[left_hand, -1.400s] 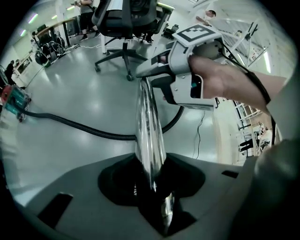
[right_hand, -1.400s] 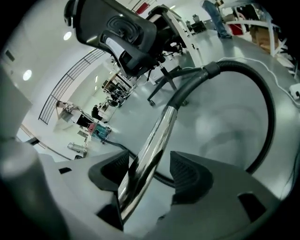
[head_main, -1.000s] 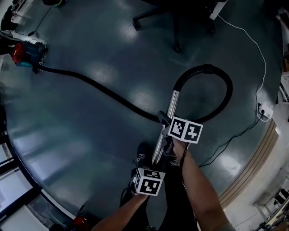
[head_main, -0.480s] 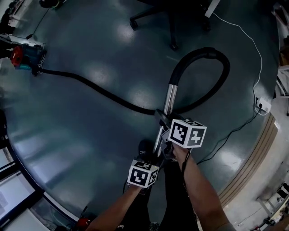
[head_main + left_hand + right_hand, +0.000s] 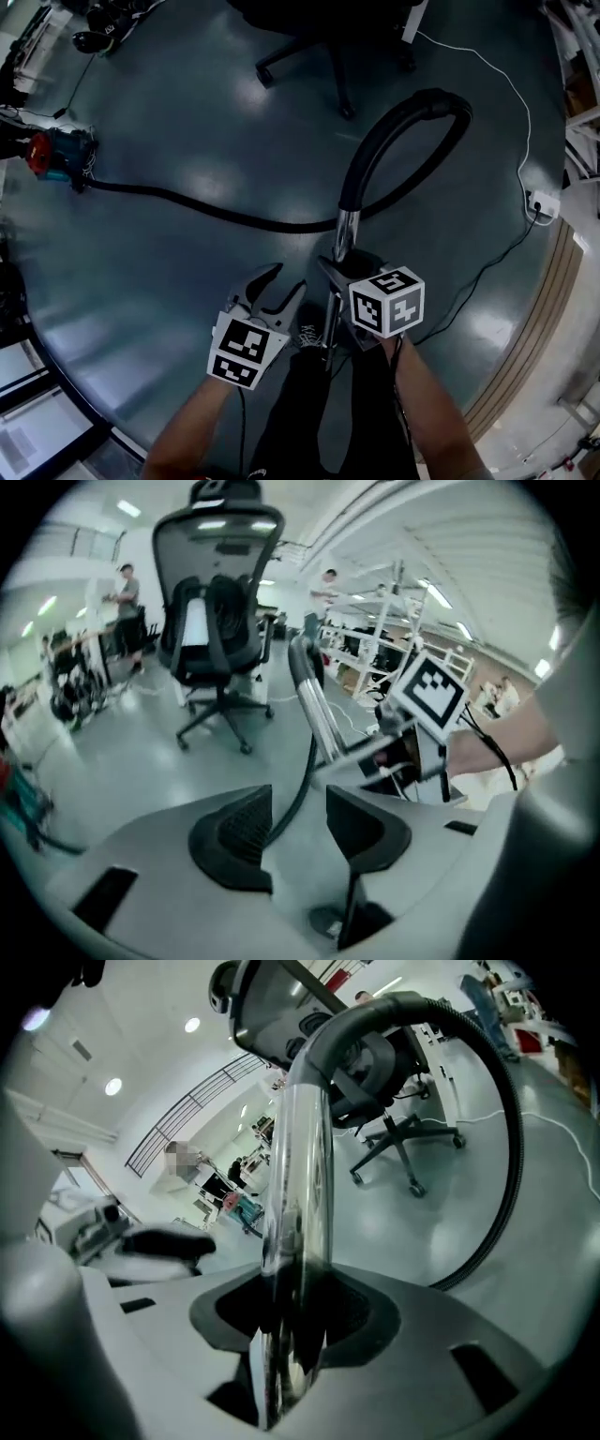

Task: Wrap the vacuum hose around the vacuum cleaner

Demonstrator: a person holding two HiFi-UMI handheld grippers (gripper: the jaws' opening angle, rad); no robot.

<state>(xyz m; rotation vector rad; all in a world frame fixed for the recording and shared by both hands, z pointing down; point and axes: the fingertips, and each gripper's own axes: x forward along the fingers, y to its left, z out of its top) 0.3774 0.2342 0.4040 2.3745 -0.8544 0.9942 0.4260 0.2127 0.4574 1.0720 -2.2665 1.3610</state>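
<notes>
The right gripper [image 5: 337, 272] [image 5: 295, 1307] is clamped on the chrome wand tube [image 5: 347, 225] [image 5: 298, 1176], which stands upright between its jaws; those jaws have just been closing onto it. The left gripper [image 5: 279, 284] [image 5: 298, 803] hangs just beside the tube without touching it, its jaws partly apart and holding nothing. From the tube's top the black hose [image 5: 187, 202] arches over, drops to the floor behind the tube and trails away left to the red and teal vacuum cleaner [image 5: 54, 155], well apart from both grippers. An office chair [image 5: 300, 56] [image 5: 217, 602] stands just beyond the arch. A white cable [image 5: 511, 94] curves past it to a socket block [image 5: 544, 202]. The floor [image 5: 187, 112] is glossy dark grey, in an open workshop with shelving
</notes>
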